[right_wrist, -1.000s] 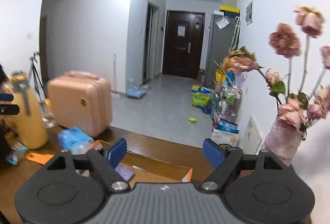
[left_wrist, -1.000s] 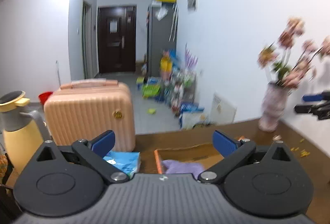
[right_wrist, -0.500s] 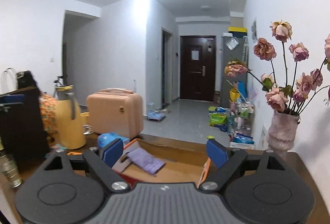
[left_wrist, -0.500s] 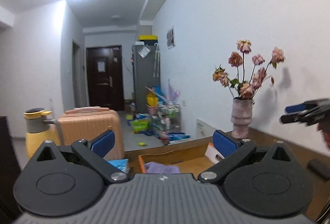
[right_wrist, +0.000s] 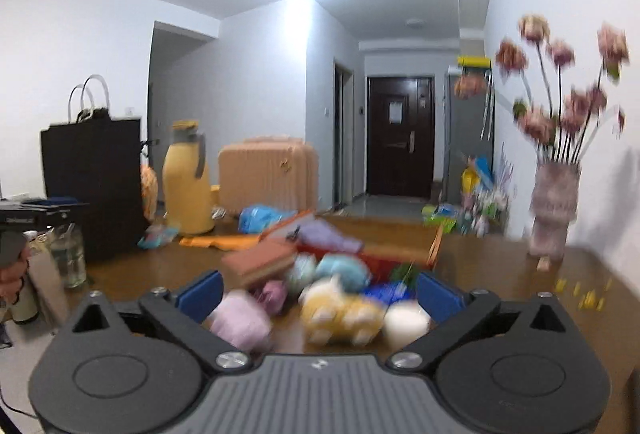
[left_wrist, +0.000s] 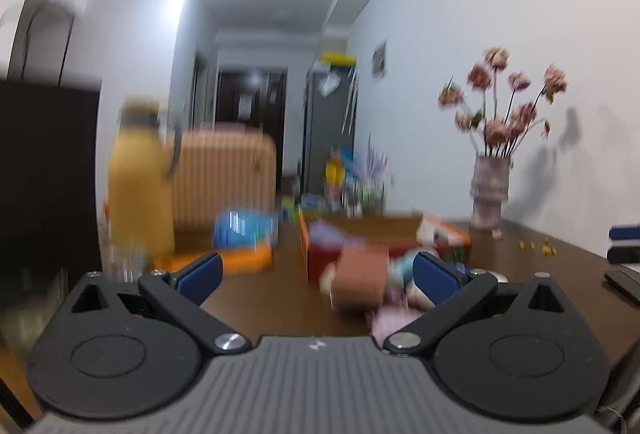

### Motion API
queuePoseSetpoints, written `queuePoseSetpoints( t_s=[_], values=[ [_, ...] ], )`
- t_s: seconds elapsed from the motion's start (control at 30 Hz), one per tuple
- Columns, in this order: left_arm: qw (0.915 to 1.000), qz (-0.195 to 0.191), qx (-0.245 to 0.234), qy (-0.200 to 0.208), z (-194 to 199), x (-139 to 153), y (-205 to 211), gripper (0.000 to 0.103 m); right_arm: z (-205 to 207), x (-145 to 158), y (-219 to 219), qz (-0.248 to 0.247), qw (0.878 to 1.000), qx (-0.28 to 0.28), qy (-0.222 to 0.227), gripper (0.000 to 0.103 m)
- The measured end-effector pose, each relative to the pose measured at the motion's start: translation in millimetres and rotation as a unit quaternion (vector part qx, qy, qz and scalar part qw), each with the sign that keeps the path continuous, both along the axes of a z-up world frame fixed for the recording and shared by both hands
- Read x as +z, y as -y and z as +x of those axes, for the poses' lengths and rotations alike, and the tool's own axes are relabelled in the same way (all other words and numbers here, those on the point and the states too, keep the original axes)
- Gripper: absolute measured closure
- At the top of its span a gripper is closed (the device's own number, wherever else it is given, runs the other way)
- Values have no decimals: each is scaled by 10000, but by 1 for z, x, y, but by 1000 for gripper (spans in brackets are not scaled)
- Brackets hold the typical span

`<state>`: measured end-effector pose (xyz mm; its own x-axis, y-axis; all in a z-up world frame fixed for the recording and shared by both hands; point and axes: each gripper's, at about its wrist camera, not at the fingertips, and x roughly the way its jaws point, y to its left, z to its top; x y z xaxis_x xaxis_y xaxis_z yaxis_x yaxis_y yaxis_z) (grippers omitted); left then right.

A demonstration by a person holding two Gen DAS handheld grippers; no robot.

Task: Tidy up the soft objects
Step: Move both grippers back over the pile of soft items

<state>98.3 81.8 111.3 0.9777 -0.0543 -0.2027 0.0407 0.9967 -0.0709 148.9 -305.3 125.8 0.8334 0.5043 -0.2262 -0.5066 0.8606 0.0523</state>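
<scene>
A heap of soft toys lies on the brown table (right_wrist: 500,266): a pink plush (right_wrist: 240,318), a yellow plush (right_wrist: 340,308), a white ball (right_wrist: 406,320), a light blue plush (right_wrist: 344,268) and a brown sponge block (right_wrist: 260,262). Behind them stands an open cardboard box (right_wrist: 400,250) holding a purple cloth (right_wrist: 324,236). My right gripper (right_wrist: 318,290) is open and empty just before the heap. My left gripper (left_wrist: 316,276) is open and empty; the sponge block (left_wrist: 360,274) and blurred toys lie ahead of it.
A vase of dried roses (right_wrist: 554,210) stands at the table's right by the wall. A yellow thermos (right_wrist: 188,178), a blue packet (right_wrist: 264,218), an orange lid (left_wrist: 244,258), a glass (right_wrist: 70,254) and a black cabinet (right_wrist: 92,186) are to the left. A peach suitcase (right_wrist: 268,174) stands behind the table.
Both grippers have drawn back and tilted down, so the heap of soft toys and the sponge block have come into view in front of the box. Both stay open.
</scene>
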Motion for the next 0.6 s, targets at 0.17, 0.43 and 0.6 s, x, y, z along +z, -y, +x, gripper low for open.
queuePoseSetpoints(
  t_s=[0.17, 0.43, 0.6],
  values=[
    [9988, 102, 134, -457, -2, -43, 5, 0, -10, -56, -21, -42, 9979, -219, -613, 0],
    [9983, -13, 196, -546, 17, -57, -4, 0, 10, -72, -55, -339, 9968, -204, -692, 0],
    [9950, -513, 427, -739, 47, -60, -12, 0, 42, -64, -67, -177, 9969, -314, -696, 0]
  ],
)
